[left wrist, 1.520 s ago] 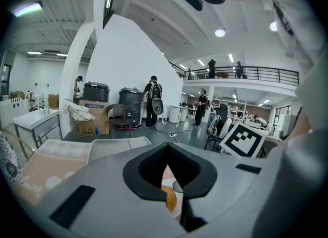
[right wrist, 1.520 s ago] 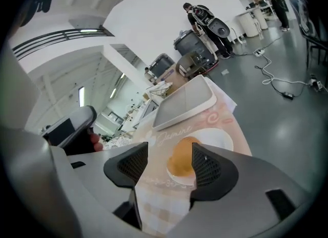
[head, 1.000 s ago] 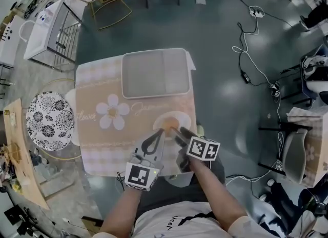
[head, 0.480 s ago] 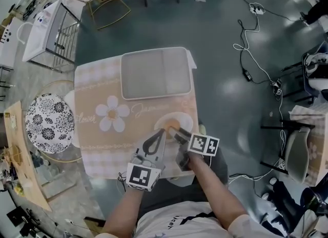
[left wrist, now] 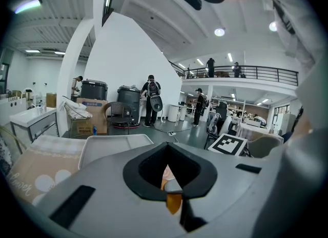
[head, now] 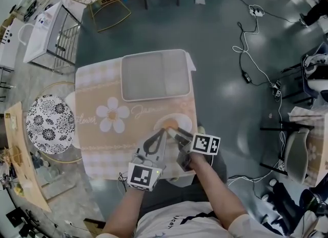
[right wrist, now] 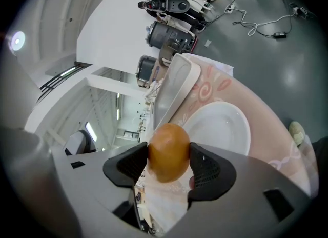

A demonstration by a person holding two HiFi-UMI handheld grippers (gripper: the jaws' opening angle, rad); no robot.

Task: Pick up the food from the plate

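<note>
A round orange-brown piece of food (right wrist: 168,152) sits clamped between the black pads of my right gripper (right wrist: 168,161), which is shut on it, raised over the white plate (right wrist: 221,128). The plate's bowl shows bare in the right gripper view. In the head view the food (head: 171,125) is over the plate (head: 185,121) at the table's near right, with the right gripper (head: 173,131) on it. My left gripper (head: 161,132) lies just left of the plate, its fingers meeting at the tips with nothing in them.
A pale rectangular tray (head: 156,74) lies at the far side of the flower-print tablecloth (head: 102,134). A black-and-white patterned round seat (head: 50,120) stands left of the table. Cables (head: 253,42) trail on the floor to the right, beside a chair (head: 294,155).
The right gripper keeps its hold on the food and has shifted only slightly. The left gripper has stayed beside the plate.
</note>
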